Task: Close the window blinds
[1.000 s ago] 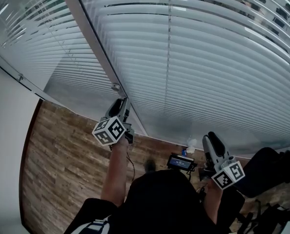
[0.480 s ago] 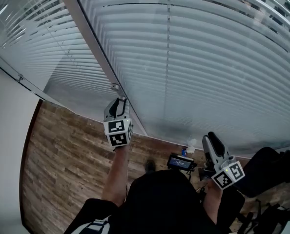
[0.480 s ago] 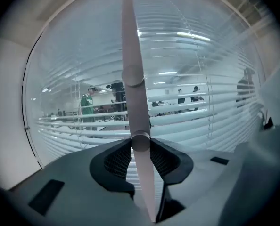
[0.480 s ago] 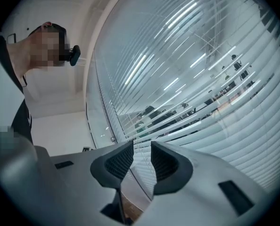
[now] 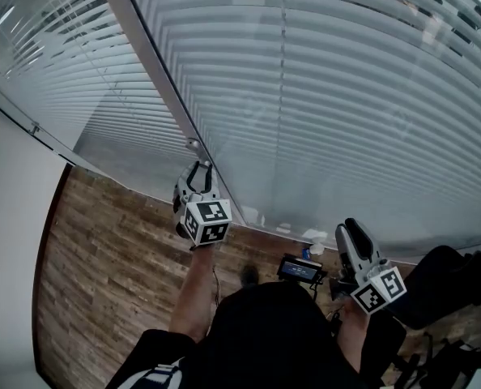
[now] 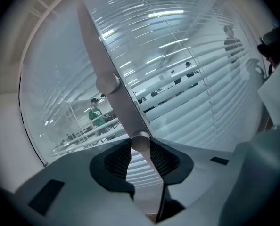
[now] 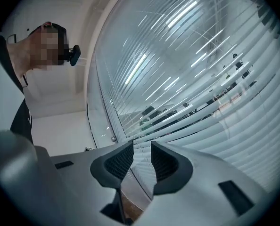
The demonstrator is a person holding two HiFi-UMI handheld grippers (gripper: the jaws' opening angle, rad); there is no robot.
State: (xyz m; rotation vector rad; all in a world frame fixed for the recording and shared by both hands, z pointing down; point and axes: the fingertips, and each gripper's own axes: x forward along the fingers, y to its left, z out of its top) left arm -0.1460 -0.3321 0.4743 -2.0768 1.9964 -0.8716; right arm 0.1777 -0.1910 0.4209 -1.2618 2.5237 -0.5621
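Left gripper (image 6: 140, 150) jaws just closed onto knob (image 6: 140, 141) low on frame (image 6: 94, 46). Blinds (image 5: 346, 112) right of it, slats part-open. Right gripper (image 7: 139, 160) parted, empty. Risk: pads slip off round knob mid-twist, leaving gaps between slats.

Found the left gripper (image 5: 197, 168) rolled about its own pointing line since a second ago. Noted its marker cube (image 5: 206, 221) turned with it: earlier canted toward the left, now canted toward the right with other faces uppermost. Recorded its jaws as having just been closing, with the round knob (image 6: 141, 141) on the window mullion (image 5: 155, 79) between the pads and pressed from both sides. Judged the blind slats (image 5: 346, 96) to lie flatter than before, with thinner dark gaps near the top.
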